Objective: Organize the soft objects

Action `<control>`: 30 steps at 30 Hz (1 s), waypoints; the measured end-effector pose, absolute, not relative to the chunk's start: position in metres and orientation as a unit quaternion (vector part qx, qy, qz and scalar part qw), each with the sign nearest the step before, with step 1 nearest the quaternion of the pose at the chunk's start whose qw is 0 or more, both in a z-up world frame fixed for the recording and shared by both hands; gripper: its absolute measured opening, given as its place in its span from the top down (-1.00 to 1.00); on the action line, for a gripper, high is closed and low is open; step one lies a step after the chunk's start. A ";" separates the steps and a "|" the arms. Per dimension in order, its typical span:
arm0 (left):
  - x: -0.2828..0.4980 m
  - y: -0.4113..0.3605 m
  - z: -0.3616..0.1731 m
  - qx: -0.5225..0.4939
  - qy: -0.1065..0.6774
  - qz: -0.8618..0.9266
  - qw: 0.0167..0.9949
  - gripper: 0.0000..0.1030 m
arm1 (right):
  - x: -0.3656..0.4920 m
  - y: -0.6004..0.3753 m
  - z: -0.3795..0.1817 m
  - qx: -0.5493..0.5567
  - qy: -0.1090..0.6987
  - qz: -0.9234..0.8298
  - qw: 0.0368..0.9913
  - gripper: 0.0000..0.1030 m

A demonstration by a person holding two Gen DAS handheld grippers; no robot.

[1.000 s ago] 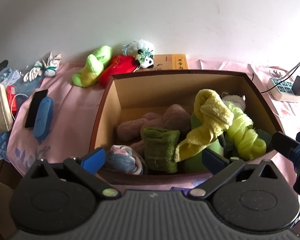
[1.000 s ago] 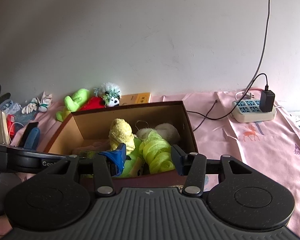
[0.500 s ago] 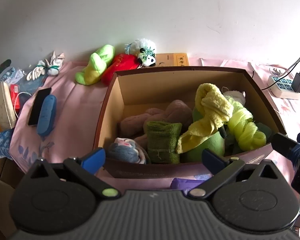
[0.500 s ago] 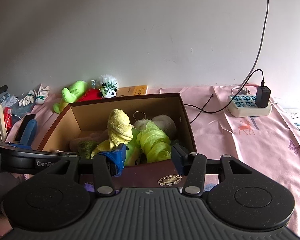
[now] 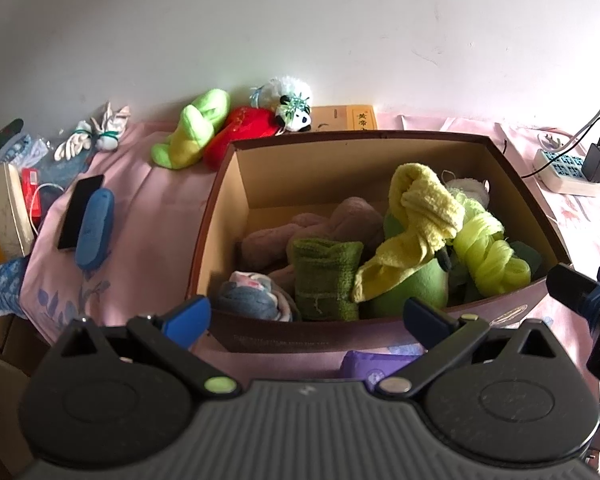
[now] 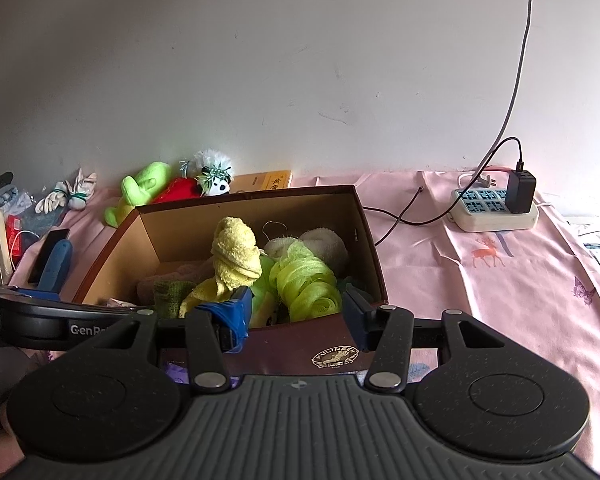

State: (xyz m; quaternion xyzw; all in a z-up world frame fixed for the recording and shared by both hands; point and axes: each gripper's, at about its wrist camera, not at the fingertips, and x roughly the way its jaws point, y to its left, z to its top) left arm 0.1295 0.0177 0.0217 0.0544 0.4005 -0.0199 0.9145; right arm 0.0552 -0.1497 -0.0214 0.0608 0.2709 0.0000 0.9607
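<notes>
A brown cardboard box (image 5: 228,184) (image 6: 364,240) sits on the pink cloth, filled with soft things: a yellow towel (image 5: 424,208) (image 6: 236,256), a lime mesh puff (image 5: 488,252) (image 6: 304,284), a green towel (image 5: 326,276), mauve cloth (image 5: 340,220), a grey-blue sock roll (image 5: 252,296). A lime plush (image 5: 192,136) (image 6: 140,188), a red plush (image 5: 248,132) and a panda plush (image 5: 292,100) (image 6: 216,172) lie behind the box. My left gripper (image 5: 306,316) is open and empty at the box's near wall. My right gripper (image 6: 298,312) is open and empty at the near right corner.
White gloves (image 5: 96,136), a phone (image 5: 80,212) and a blue case (image 5: 94,228) lie left of the box. A power strip with charger (image 6: 496,208) and cables lie at the right. A yellow book (image 5: 348,118) stands behind the box. A purple packet (image 5: 380,364) lies near me.
Both grippers have drawn back and risen from the box, so more of its front wall and the cloth before it shows. Both stay open and empty.
</notes>
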 end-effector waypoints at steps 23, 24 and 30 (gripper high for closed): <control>0.132 0.014 0.020 0.050 0.410 -0.035 0.910 -0.99 | 0.054 -0.148 -0.022 0.066 0.268 0.000 0.961 0.32; 0.131 0.015 0.019 0.047 0.411 -0.040 0.910 -0.99 | 0.054 -0.148 -0.022 0.067 0.268 0.000 0.961 0.32; 0.126 0.015 0.025 0.042 0.385 -0.048 0.921 -0.99 | 0.054 -0.147 -0.022 0.069 0.265 0.000 0.962 0.32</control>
